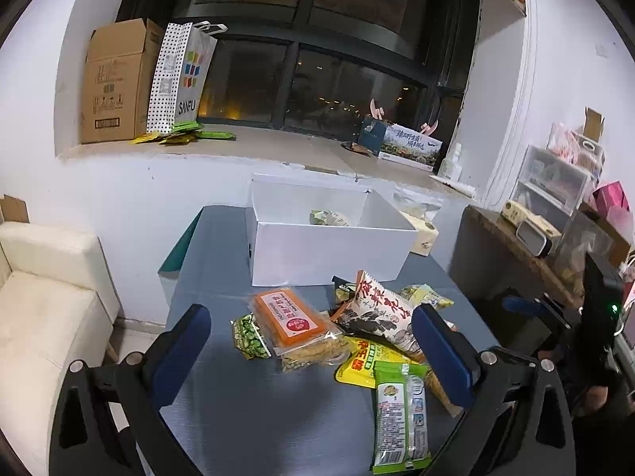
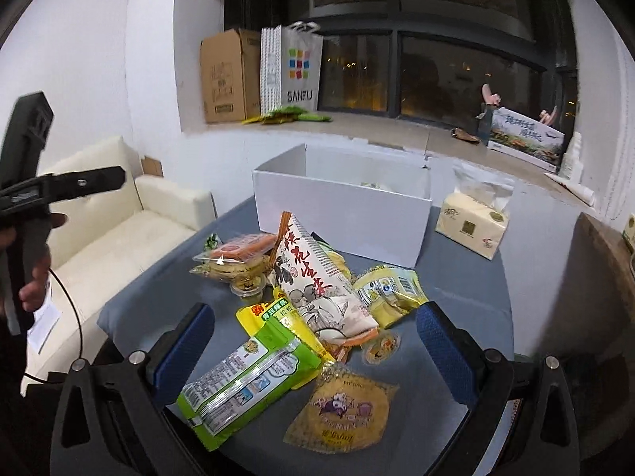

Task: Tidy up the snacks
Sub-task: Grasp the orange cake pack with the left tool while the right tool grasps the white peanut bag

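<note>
Grey worktop (image 2: 456, 297) carries a snack heap before an open white cardboard box (image 2: 341, 214). Lower centre, the long green-and-white wrapped snack pack (image 2: 246, 380) lies slantwise between the right gripper (image 2: 317, 351) jaws, spread empty; left gripper (image 1: 313, 351) likewise gapes, farther off.

Cardboard box (image 1: 115, 83) beside a dotted shopping bag (image 1: 180, 75) (marked SANFU), cream sofa (image 1: 43, 297), tissue pack (image 2: 472, 224).

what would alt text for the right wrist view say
Open blue-padded tongs hover over a pile of snack packets on a grey table, with a white box behind the pile. A tissue pack sits right of the box.
</note>
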A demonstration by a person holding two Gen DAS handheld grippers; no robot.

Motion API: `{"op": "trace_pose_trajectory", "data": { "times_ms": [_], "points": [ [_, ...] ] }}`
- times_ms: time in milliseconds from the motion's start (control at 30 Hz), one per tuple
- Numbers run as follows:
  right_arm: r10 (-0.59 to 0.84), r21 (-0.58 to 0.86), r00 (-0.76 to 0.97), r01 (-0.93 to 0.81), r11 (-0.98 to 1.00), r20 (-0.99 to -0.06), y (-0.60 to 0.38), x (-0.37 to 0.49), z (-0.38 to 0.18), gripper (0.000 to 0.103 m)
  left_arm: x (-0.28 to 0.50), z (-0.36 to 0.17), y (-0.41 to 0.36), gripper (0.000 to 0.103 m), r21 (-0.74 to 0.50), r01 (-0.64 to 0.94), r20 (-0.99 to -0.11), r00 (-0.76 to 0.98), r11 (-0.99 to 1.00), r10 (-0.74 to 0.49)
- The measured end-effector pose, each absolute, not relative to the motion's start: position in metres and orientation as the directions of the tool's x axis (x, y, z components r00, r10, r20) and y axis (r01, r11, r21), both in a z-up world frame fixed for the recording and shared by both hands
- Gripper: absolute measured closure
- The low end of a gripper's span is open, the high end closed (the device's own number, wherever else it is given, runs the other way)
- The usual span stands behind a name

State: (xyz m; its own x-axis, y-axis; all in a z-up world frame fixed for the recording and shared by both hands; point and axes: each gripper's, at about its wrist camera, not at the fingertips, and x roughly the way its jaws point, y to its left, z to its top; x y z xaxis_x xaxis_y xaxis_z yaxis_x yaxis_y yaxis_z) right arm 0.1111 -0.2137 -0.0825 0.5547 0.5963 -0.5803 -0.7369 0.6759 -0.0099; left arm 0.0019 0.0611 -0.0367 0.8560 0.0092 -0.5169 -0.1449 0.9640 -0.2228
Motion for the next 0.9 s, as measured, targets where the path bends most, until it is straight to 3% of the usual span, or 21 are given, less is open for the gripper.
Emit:
{"op": "trace_pose_trajectory", "data": {
  "times_ms": [400, 567, 700, 833, 900],
  "points": [
    [0.506, -0.143, 0.467, -0.821, 0.553, -0.725, -0.133, 0.178, -0.118, 0.0, 0.006, -0.047, 0.064, 0.0, -0.239, -0.133, -0.545, 0.838, 0.962, -0.019],
    [0.482, -0.108, 0.389, -0.852, 0.512, -0.785, -0.114, 0.207, -0.133, 0.0, 0.005, -0.053, 0.072, 0.0, -0.253, -0.152, -0.556, 0.831, 0.955, -0.015],
    [0.439, -0.193, 0.412, -0.866, 0.462, -0.799, -0.104, 0.206, -0.147, 0.001, 0.006, -0.057, 0.077, 0.0, -0.266, -0.16, -0.561, 0.828, 0.951, -0.018],
    [0.417, -0.186, 0.363, -0.894, 0.408, -0.833, -0.1, 0.199, -0.167, 0.064, 0.014, -0.064, 0.079, 0.0, -0.281, -0.165, -0.584, 0.811, 0.945, -0.031],
    [0.431, -0.224, 0.418, -0.874, 0.432, -0.8, -0.105, 0.192, -0.163, 0.068, 0.019, -0.066, 0.078, 0.0, -0.272, -0.167, -0.596, 0.802, 0.948, -0.03]
  ]
}}
